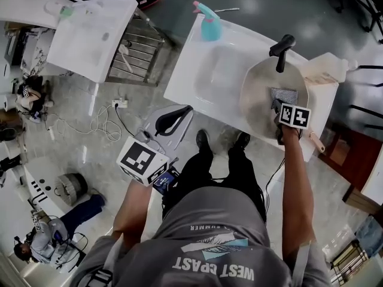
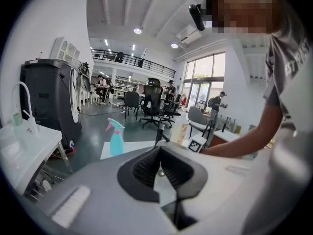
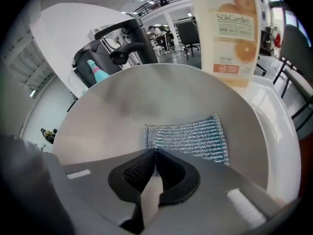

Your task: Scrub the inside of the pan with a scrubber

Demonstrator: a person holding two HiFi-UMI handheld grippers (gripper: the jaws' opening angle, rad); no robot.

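The grey pan [image 1: 263, 91] sits in the white sink table [image 1: 197, 82], its black handle [image 1: 282, 48] pointing away from me. A silver mesh scrubber [image 1: 283, 94] lies inside it. My right gripper [image 1: 279, 106] reaches down into the pan. In the right gripper view the gripper [image 3: 155, 153] is shut on the near edge of the scrubber [image 3: 190, 135], which lies flat on the pan's floor [image 3: 127, 106]. My left gripper [image 1: 179, 113] hangs low beside my hip, short of the table. Seen in its own view, the left gripper [image 2: 159, 166] is shut with nothing in it.
A teal spray bottle [image 1: 209, 24] stands at the sink's far corner. A soap bottle [image 3: 230, 28] rises just behind the pan. To the left stand another white table [image 1: 90, 31] and a wire rack [image 1: 140, 52]. Cables [image 1: 102, 124] lie on the floor, and a person [image 1: 51, 238] crouches lower left.
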